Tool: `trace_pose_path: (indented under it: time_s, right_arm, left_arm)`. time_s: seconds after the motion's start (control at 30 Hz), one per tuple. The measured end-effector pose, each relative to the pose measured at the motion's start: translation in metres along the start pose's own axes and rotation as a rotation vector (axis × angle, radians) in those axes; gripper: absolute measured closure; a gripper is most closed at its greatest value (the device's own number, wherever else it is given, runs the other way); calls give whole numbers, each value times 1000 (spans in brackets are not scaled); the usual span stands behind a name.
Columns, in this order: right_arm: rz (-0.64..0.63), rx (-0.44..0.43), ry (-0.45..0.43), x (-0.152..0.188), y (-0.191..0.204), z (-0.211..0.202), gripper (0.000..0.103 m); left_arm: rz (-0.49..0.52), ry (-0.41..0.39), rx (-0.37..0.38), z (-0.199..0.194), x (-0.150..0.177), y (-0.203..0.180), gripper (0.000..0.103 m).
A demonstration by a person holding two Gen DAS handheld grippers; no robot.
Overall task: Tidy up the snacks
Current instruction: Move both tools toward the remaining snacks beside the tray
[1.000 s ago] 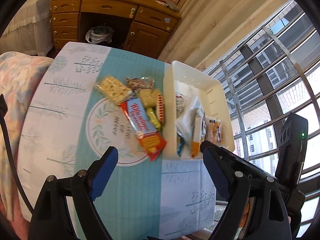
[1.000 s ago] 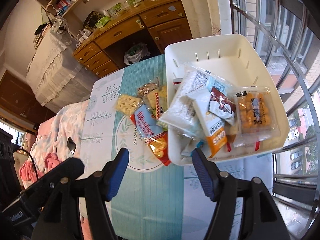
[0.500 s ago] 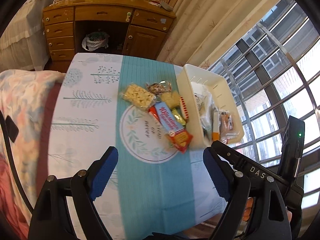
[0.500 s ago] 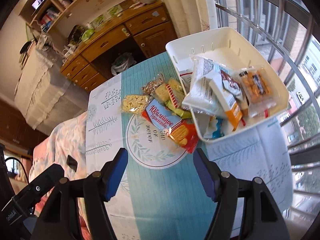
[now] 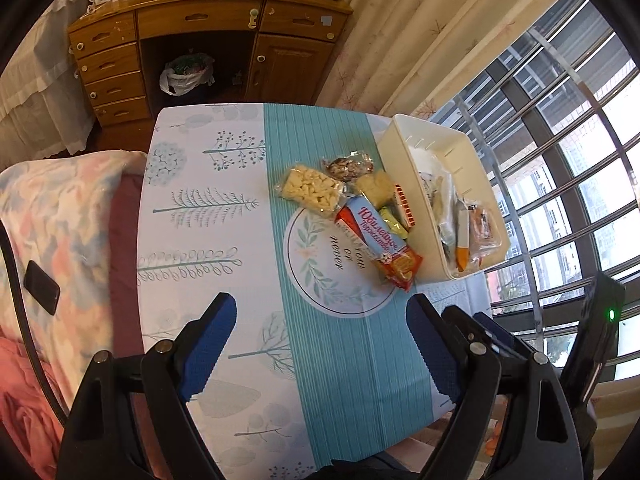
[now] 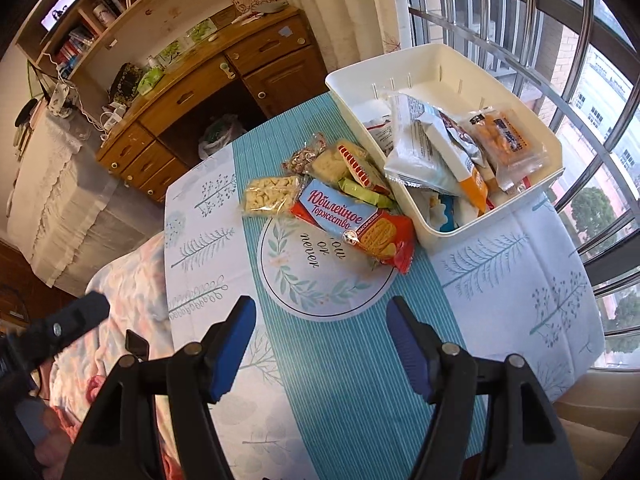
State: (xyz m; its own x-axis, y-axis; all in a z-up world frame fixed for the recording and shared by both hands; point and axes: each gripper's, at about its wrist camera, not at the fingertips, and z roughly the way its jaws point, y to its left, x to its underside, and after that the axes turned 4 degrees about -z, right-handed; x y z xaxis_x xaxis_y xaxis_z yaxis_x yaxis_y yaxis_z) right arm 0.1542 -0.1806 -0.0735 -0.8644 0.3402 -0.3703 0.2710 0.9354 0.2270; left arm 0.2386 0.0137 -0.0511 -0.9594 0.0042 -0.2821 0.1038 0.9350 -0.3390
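A white bin [image 5: 412, 184] [image 6: 532, 196] stands at the table's right side and holds several snack packs. Beside its left wall lies a pile of snacks: a red-and-blue biscuit pack [image 5: 380, 244] [image 6: 352, 226], a clear bag of pale crackers [image 5: 310, 189] [image 6: 270, 196], a dark candy bag [image 5: 348, 165] [image 6: 302, 156], a square cracker pack [image 6: 340, 160] and green sweets [image 6: 362, 192]. My left gripper [image 5: 320, 334] is open and empty, above the table's near part. My right gripper [image 6: 320, 332] is open and empty, near the pile's front.
The table [image 5: 208, 240] carries a blue-and-white cloth. A bed with a floral blanket [image 5: 52, 216] and a phone [image 5: 41, 293] lies to the left. A wooden desk [image 5: 200, 40] stands behind. A barred window [image 5: 560, 160] is on the right.
Both grippers have pulled back and up from the bin and the pile, so more of the table shows. Both stay open and empty. The snacks have not moved.
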Motion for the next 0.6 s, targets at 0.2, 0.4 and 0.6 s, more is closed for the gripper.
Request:
trace_pose_path:
  time_s: [0.2,0.4,0.6]
  right_arm:
    - [-35,12,-44,-5,3,4,35]
    - [-105,26,-70,-15,4,19,35]
    - [-195,74,-58,-26,6,45,35]
  left_arm:
    - [4,40,-13,19,-22,-3,17]
    - [-13,95,-36,51,-51,-11,17]
    - [-69,165,-72,95,-79,-12,17]
